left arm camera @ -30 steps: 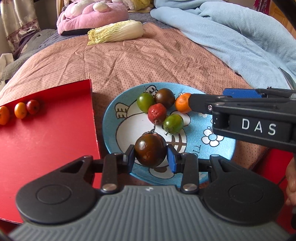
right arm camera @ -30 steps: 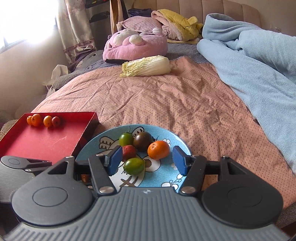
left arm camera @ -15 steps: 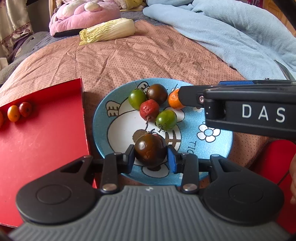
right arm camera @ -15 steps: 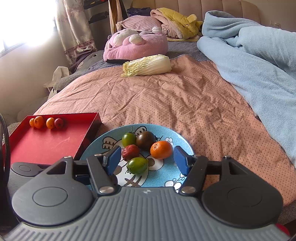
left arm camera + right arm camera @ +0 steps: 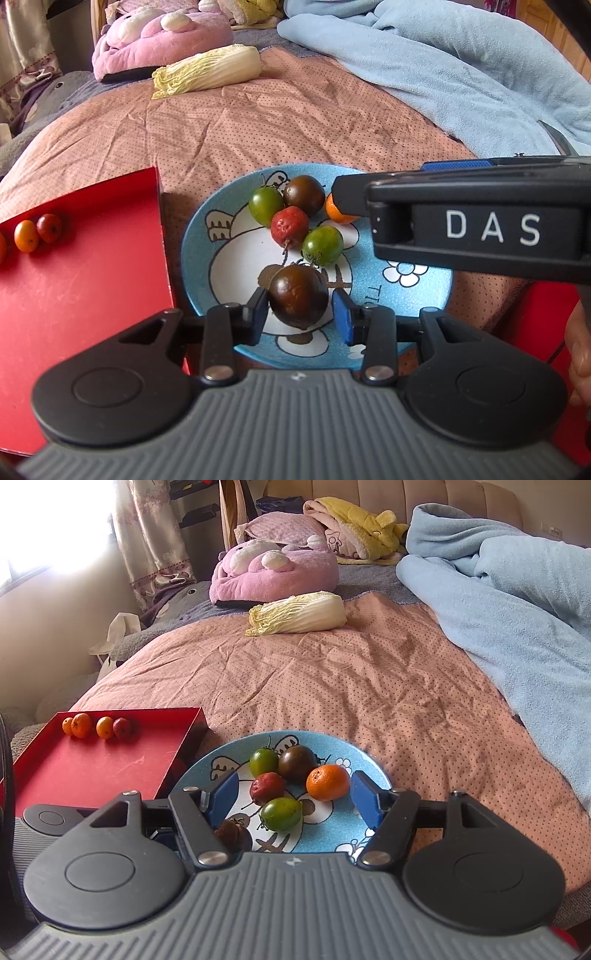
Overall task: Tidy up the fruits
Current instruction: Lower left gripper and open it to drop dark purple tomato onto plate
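Dark tomato (image 5: 298,297) sits at the near edge of the blue cartoon plate (image 5: 417,295) on the bed, between the left tool's (image 5: 299,314) pads, which stand narrow with a sliver of gap each side, so not gripping. Beyond it cluster a red fruit (image 5: 290,228), two green tomatoes (image 5: 322,245), another dark one and an orange (image 5: 327,782). Right tool (image 5: 291,799) hangs over that cluster, jaws opening, nothing clamped; red tray (image 5: 92,280) left of plate, cabbage (image 5: 210,72) farther back.
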